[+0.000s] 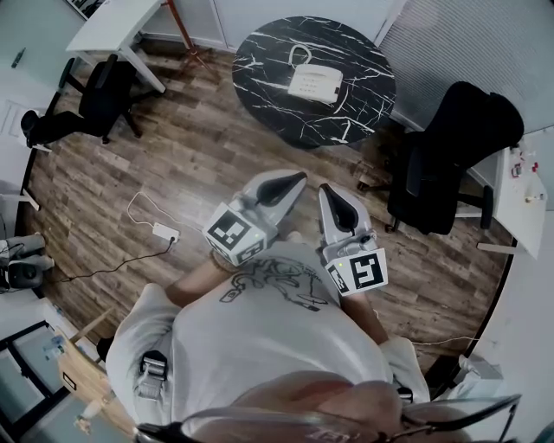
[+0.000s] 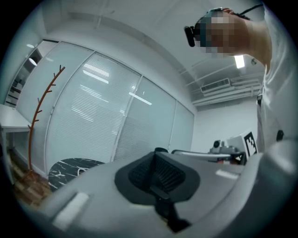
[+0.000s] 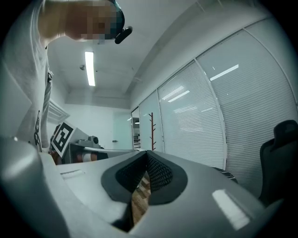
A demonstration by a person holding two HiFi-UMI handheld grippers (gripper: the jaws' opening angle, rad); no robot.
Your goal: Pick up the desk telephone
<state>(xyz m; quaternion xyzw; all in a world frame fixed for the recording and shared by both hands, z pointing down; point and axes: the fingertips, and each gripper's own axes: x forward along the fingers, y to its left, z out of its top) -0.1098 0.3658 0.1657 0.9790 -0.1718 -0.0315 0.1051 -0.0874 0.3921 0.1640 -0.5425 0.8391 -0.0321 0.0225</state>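
Observation:
A white desk telephone point(image 1: 315, 83) with a coiled cord lies on a round black marble table point(image 1: 260, 78) far ahead across the wood floor. Both grippers are held close to the person's chest, level, well short of the table. My left gripper point(image 1: 299, 177) is shut with nothing between its jaws; its own view shows the tips point(image 2: 154, 153) meeting and a sliver of the marble table point(image 2: 70, 169) at the left. My right gripper point(image 1: 325, 189) is shut and empty too, jaws point(image 3: 145, 153) together.
A black office chair point(image 1: 454, 156) stands right of the table, another black chair point(image 1: 91, 99) by a white desk point(image 1: 117, 26) at the far left. A power strip and cable point(image 1: 163, 231) lie on the floor. A coat rack point(image 2: 39, 116) stands by the blinds.

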